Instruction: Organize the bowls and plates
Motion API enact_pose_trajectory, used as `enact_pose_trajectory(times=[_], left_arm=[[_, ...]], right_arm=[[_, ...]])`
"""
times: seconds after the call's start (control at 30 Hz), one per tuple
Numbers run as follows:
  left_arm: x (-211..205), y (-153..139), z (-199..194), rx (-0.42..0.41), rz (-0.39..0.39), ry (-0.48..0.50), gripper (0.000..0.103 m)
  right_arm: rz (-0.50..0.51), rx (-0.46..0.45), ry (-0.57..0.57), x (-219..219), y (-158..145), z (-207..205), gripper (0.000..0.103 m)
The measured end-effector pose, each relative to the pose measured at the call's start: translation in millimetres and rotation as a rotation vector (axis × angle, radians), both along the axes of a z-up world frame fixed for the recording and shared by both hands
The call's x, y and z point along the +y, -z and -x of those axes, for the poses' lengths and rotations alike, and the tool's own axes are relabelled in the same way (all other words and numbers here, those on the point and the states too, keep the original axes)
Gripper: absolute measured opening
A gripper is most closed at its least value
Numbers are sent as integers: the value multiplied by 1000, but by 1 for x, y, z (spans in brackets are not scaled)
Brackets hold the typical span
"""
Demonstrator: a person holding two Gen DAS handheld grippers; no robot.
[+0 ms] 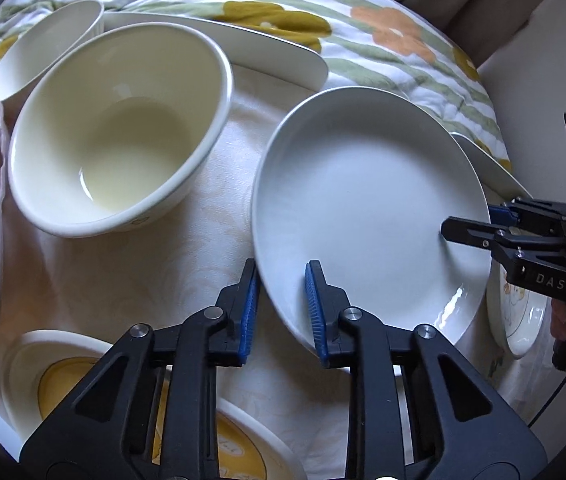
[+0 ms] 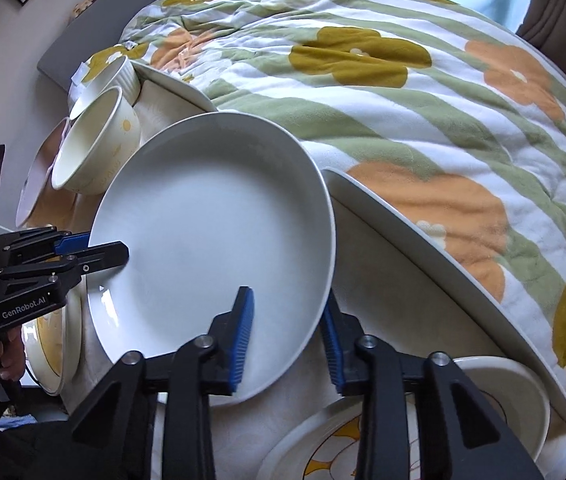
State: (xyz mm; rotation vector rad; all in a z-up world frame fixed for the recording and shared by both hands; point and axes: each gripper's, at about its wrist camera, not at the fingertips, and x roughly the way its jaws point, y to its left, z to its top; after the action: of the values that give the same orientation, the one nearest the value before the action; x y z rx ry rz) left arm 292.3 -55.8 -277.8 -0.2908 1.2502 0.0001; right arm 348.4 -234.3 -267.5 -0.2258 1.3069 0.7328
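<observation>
Floral quilt behind; crockery on a cream cloth. Both tongs straddle opposite rims of one white plate: left tongs narrow on its near edge, right tongs likewise, contact uncertain. Step, as judged: two-handed pickup for stacking. Next: level lift, even squeeze. Count: two cream bowls, one central white plate; several patterned dishes partly hidden.

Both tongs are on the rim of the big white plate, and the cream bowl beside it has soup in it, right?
Not quite. The left tongs and right tongs do straddle the rim of the big white plate, but the cream bowl beside it is empty; the left wrist view shows its bare bottom.
</observation>
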Motion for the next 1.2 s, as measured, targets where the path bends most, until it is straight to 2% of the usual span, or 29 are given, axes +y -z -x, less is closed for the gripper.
enact_pose_trajectory(times=[0.17,0.37,0.6,0.7,0.93,1.2], left_arm=[[1,-2,1,-7,-18,0,20],[0,-3,0,-21,-45,4,20],[-1,-14,7,-55,-68,12,20],[-5,-21,13,-78,-79,8,20],[-4,-57,44,-151,-93,0,20],[10,-101,105,-222,-128,-20,20]], right_arm=[[-6,-12,16,-5,0,-1,22],[-16,-12,28,-7,-2,2,19],[-54,-14,50,-14,-9,17,19],[-66,-45,50,-15,-18,28,19],[-97,-104,43,-19,-52,58,19],[-140,-140,10,-5,-88,116,19]])
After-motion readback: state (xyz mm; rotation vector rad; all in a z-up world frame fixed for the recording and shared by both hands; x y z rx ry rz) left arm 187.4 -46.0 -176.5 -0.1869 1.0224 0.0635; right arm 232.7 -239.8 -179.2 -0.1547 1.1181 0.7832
